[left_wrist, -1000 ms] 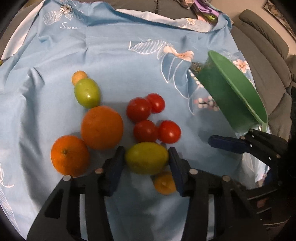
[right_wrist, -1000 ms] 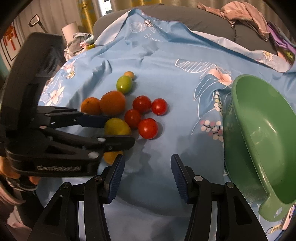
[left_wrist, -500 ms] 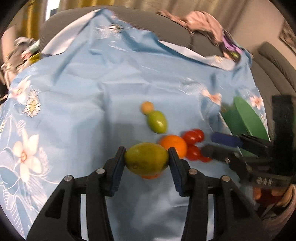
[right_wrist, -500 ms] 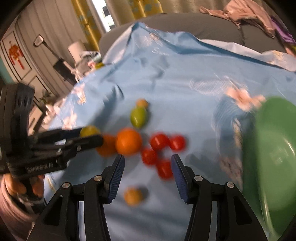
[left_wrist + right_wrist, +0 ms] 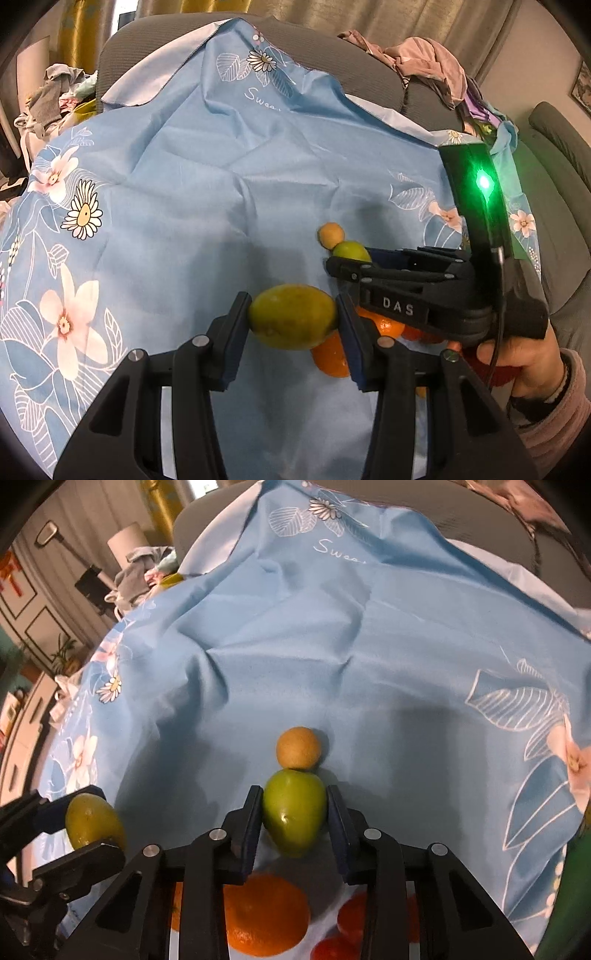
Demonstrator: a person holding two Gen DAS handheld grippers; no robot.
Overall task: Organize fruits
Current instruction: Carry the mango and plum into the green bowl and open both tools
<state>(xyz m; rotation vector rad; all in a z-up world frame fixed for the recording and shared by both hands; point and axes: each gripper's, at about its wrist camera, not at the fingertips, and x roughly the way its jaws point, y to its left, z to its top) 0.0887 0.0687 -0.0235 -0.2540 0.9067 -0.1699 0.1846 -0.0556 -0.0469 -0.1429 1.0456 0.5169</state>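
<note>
My left gripper [image 5: 291,319] is shut on a yellow-green fruit [image 5: 291,316], held above the blue floral cloth [image 5: 221,166]; it also shows in the right wrist view [image 5: 94,821]. My right gripper [image 5: 294,812] has its jaws around a green fruit [image 5: 294,810] that rests on the cloth; the pads touch or nearly touch its sides. A small tan fruit [image 5: 298,747] touches the green one on its far side. Oranges [image 5: 266,914] and red tomatoes [image 5: 352,919] lie under the right gripper, partly hidden.
A green bowl's rim [image 5: 569,904] shows at the right edge. The cloth drapes over a grey sofa [image 5: 332,55] with clothes piled at the back [image 5: 424,62]. The right gripper's body [image 5: 443,291] crosses close to the left gripper's right side.
My left gripper lifted the yellow-green fruit off the cloth and drew back left. My right gripper moved forward over the oranges and tomatoes and now brackets the green fruit.
</note>
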